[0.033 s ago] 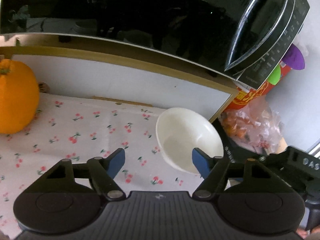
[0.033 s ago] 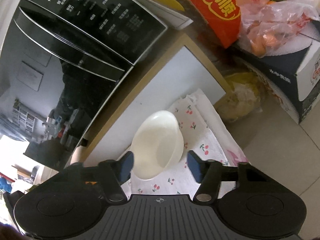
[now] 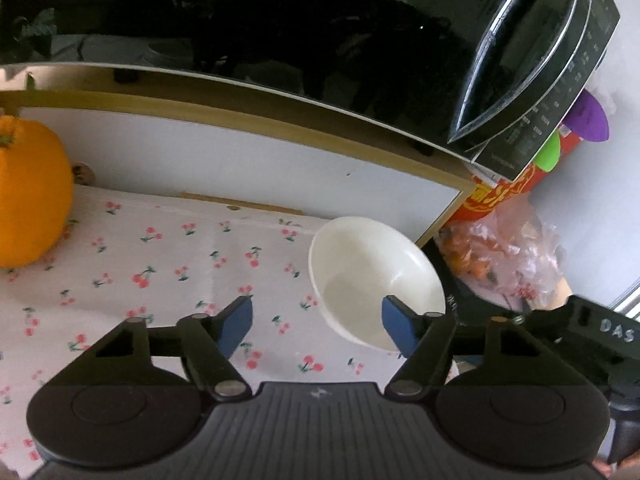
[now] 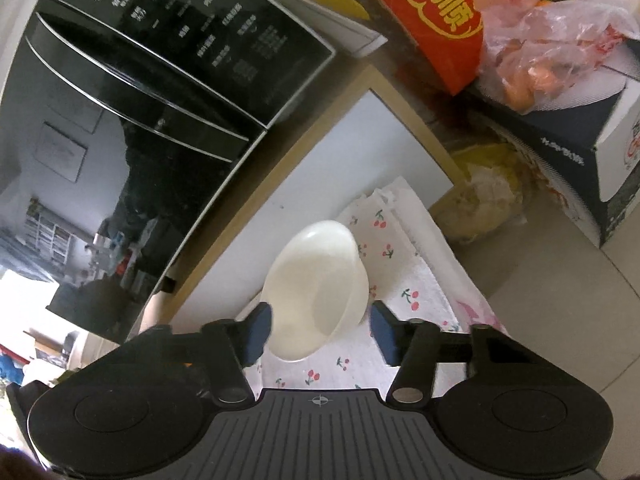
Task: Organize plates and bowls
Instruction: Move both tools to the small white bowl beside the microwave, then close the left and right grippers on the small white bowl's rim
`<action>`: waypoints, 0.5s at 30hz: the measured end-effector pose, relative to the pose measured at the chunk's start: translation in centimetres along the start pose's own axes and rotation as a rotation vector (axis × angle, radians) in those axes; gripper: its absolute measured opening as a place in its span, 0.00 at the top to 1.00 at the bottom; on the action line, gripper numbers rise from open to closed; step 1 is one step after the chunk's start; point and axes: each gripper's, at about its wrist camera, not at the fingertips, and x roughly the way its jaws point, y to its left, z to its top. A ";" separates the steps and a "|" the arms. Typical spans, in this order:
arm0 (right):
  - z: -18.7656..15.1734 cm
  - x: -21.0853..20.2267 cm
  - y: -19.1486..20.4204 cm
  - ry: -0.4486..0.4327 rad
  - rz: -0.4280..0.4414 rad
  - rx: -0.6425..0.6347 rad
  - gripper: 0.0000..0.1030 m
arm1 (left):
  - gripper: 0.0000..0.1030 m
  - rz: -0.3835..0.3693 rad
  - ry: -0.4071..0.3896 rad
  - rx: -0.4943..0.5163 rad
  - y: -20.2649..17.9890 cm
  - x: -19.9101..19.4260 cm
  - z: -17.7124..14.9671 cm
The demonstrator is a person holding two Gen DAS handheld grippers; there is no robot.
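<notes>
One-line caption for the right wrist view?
Right claw closing around white bowl on cherry-print cloth beside microwave.

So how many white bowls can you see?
1. The white bowl sits on the cherry cloth near the microwave. Others may be hidden outside the pictures.

microwave (image 3: 320, 28) | pumpkin (image 3: 28, 196) | cherry-print cloth (image 3: 160, 272) | red packet (image 4: 432, 12)

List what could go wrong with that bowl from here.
1. The right gripper is closing with the bowl between its jaws; the smooth rounded wall may squirt out.
2. The bowl sits near the cloth edge beside a bag; a nudge could tip it off.
3. The left gripper, also closing, has one finger in front of the bowl and could knock it.
</notes>
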 end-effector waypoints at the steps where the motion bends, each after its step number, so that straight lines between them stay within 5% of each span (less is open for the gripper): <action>1: 0.0 0.4 0.0 0.001 -0.003 0.003 0.57 | 0.41 -0.004 -0.002 -0.003 0.0 0.2 0.0; 15: -0.4 2.3 -0.4 -0.010 -0.056 0.007 0.84 | 0.82 -0.006 -0.013 0.003 -0.5 1.7 0.2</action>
